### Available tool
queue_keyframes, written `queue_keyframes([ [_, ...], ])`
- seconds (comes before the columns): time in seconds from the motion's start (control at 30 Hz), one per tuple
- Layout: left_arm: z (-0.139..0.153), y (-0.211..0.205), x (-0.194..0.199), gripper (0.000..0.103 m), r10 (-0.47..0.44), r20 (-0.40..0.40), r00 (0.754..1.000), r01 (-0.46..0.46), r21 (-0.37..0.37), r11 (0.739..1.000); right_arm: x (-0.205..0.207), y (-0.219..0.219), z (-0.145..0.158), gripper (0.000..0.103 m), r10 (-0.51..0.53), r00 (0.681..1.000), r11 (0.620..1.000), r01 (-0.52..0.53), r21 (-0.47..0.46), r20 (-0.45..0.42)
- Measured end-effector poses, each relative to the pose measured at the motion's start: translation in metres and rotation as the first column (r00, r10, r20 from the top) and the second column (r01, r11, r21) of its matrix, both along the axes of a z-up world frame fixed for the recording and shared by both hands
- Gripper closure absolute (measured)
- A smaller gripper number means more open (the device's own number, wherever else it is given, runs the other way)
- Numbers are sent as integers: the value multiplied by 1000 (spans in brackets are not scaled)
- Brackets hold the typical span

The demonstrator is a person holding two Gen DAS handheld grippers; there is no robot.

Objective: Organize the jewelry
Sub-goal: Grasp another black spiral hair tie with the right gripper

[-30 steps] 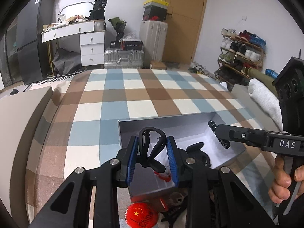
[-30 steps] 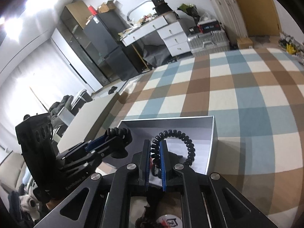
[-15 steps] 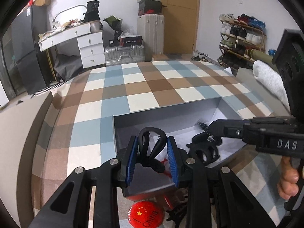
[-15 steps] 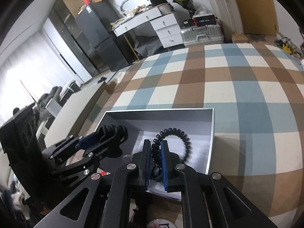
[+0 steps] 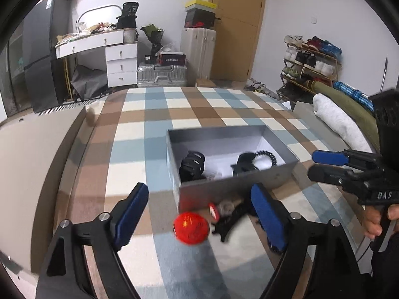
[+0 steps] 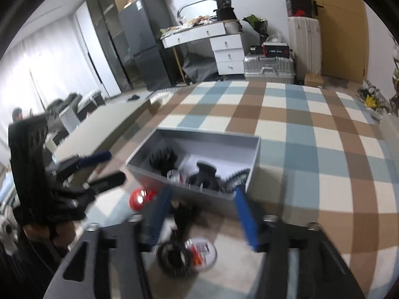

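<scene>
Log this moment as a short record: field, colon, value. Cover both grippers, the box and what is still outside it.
left gripper: open, empty, near side of box
right gripper: open, empty, near side of box
box: grey, lidless, on checked cloth
in box: black claw clip, spiral hair tie, another black item
outside box: red badge, white badge, dark pieces by the near wall, blurred
task state: sorting unfinished

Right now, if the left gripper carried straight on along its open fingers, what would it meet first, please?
Probably the small items lying loose before the grey box: the red badge sits almost midway between the left gripper's open fingers, ahead of the box's near wall. Depth is unclear.
</scene>
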State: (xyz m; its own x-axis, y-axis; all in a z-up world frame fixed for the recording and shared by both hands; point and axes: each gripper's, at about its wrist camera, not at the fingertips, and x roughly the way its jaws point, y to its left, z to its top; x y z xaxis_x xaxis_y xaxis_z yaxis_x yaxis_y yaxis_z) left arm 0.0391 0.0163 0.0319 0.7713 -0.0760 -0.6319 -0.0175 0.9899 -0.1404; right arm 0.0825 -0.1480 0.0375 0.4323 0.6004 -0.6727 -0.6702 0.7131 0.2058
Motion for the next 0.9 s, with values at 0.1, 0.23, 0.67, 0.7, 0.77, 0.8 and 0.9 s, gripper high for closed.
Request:
queue_keyframes([
  [0.1,-11,1,-5,5,-5,-13,1000,5,-24,1000,-11,0,-9,33,22,1000,1000,-22,-23,-7],
  [0.23,-20,-5,1,2,0,-48,999,0,9,1000,-23,16,-27,36,83,997,987,-82,-136,3],
  [0.67,-36,-7,2,2,-4,-109,994,7,31,1000,-24,24,-61,73,125,990,964,-135,-229,-59],
  [0.7,-37,-7,2,2,-3,-112,994,6,31,999,-23,25,-62,76,119,991,963,-130,-235,-58],
  [0.77,-38,-7,2,2,-1,-118,993,5,35,999,-25,25,-62,79,123,991,964,-133,-229,-55],
  [0.8,-38,-8,1,2,0,-119,993,5,37,999,-27,26,-62,85,128,990,964,-136,-227,-51],
  [0.9,-39,-8,1,2,-1,-124,992,5,37,999,-33,31,-61,94,142,990,959,-143,-243,-22],
])
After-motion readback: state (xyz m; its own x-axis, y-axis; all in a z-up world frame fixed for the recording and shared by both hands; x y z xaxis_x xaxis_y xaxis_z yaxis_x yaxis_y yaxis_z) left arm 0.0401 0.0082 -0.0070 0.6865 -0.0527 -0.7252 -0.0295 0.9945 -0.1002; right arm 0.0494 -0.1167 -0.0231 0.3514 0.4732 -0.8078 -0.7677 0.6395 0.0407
